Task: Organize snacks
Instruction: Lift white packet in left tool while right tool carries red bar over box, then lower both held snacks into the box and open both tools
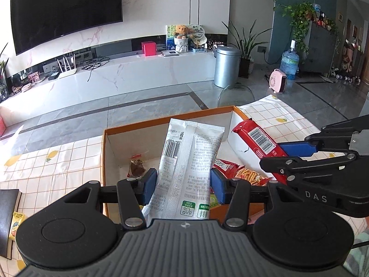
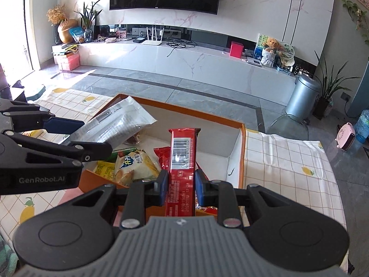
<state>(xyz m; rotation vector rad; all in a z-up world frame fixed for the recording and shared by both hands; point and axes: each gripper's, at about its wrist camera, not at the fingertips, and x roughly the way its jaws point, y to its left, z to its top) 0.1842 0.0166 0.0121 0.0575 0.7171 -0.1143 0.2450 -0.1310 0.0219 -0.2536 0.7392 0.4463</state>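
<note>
An orange box (image 1: 161, 119) with a white inside stands on the table; it also shows in the right wrist view (image 2: 242, 152). My left gripper (image 1: 184, 183) is shut on a white snack packet (image 1: 191, 161) and holds it over the box's near left part. My right gripper (image 2: 180, 185) is shut on a long red biscuit pack (image 2: 183, 161) and holds it over the box's near right part. In the left wrist view the red pack (image 1: 258, 138) and right gripper (image 1: 283, 159) sit at right. In the right wrist view the white packet (image 2: 120, 122) and left gripper (image 2: 92, 136) sit at left. Several snacks (image 2: 131, 164) lie in the box.
A lemon-print checked tablecloth (image 2: 283, 161) covers the table. A dark book (image 1: 9, 210) and a yellow carton (image 1: 16, 226) lie at the near left. A small brown wrapped snack (image 1: 137, 167) lies in the box's left part. A glass chair back (image 1: 237, 94) stands beyond the table.
</note>
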